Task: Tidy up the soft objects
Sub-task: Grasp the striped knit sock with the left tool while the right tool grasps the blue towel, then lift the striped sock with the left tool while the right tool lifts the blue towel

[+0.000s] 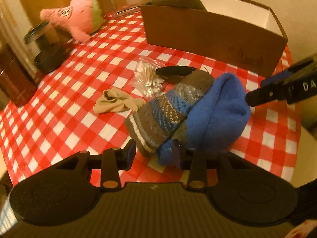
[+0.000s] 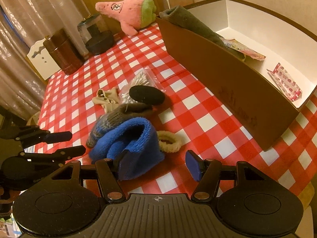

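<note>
Both jaws released; striped sock [image 1: 164, 111] lies diagonal on blue fleece [image 1: 216, 115], cuff toward left gripper [image 1: 154, 154].

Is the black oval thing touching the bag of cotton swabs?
Touching. The right wrist view shows the black oval thing lying partly on the bag of cotton swabs, overlapping its plastic.

Red-white checked tablecloth [image 1: 69, 103], blue fleece hat [image 1: 218, 107], pink plush [image 1: 73, 15]

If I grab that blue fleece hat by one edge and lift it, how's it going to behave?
The blue fleece hat lies slumped and folded, so it would probably droop from the pinch rather than hold shape. Its fluffy pile suggests it is light and not slippery. The striped knit sock rests against it, so that may drag along or slide off.
</note>
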Demonstrator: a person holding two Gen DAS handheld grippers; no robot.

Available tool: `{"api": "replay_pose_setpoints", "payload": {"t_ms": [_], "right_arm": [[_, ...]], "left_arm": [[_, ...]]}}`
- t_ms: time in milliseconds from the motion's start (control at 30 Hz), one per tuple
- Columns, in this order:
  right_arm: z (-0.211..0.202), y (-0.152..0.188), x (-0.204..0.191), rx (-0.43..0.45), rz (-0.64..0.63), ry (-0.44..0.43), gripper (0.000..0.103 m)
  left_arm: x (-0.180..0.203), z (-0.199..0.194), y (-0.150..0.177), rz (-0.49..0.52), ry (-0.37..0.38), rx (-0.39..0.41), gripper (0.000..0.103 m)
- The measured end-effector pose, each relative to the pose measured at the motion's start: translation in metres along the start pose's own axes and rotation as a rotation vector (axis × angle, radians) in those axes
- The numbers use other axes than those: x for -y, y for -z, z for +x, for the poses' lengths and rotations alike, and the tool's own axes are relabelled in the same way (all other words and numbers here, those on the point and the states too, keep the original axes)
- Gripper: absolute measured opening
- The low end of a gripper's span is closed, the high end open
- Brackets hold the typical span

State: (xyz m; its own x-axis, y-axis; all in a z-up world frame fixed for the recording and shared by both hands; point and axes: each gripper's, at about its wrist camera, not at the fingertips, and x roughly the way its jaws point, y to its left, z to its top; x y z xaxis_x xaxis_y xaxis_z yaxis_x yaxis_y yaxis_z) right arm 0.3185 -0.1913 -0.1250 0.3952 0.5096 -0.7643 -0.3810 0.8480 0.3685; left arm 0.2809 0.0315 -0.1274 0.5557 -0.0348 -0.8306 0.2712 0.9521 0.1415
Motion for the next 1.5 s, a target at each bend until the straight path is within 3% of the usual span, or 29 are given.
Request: {"api": "replay_pose_setpoints", "payload": {"t_ms": [400,500,600,933,1100,1267,1300,1367,1500], "right_arm": [[0.011,0.001,0.005,-0.027,0.035,0.005,0.061],[0.01,0.003,0.006,-0.029,0.04,0.012,0.061],[0.009,0.004,0.007,-0.031,0.044,0.02,0.061],[0.001,0.005,0.0,-0.013,0.025,0.002,0.061],[0.002,0.006,-0.007,-0.02,0.015,-0.035,0.061],[0.012,0.01,-0.015,-0.045,-0.002,-0.065,0.062],[0.015,0.011,-0.017,-0.047,-0.002,-0.072,0.064],[0.021,0.012,-0.02,-0.056,0.01,-0.086,0.077],[0.034,0.015,-0.028,-0.067,0.031,-0.102,0.08]], "left_arm": [[0.019,0.034,-0.008,0.169,0.021,0.027,0.041],[0.022,0.034,-0.005,0.196,0.02,0.047,0.016],[0.02,0.026,0.0,0.196,0.006,0.079,0.012],[-0.022,-0.054,0.009,-0.059,0.062,0.182,0.01],[-0.046,-0.073,0.027,-0.191,-0.011,0.117,0.01],[-0.067,-0.061,0.051,-0.327,-0.103,-0.003,0.01],[-0.071,-0.057,0.055,-0.354,-0.104,-0.022,0.01],[-0.076,-0.049,0.065,-0.401,-0.091,-0.044,0.011],[-0.075,-0.03,0.077,-0.447,-0.058,-0.08,0.016]]}}
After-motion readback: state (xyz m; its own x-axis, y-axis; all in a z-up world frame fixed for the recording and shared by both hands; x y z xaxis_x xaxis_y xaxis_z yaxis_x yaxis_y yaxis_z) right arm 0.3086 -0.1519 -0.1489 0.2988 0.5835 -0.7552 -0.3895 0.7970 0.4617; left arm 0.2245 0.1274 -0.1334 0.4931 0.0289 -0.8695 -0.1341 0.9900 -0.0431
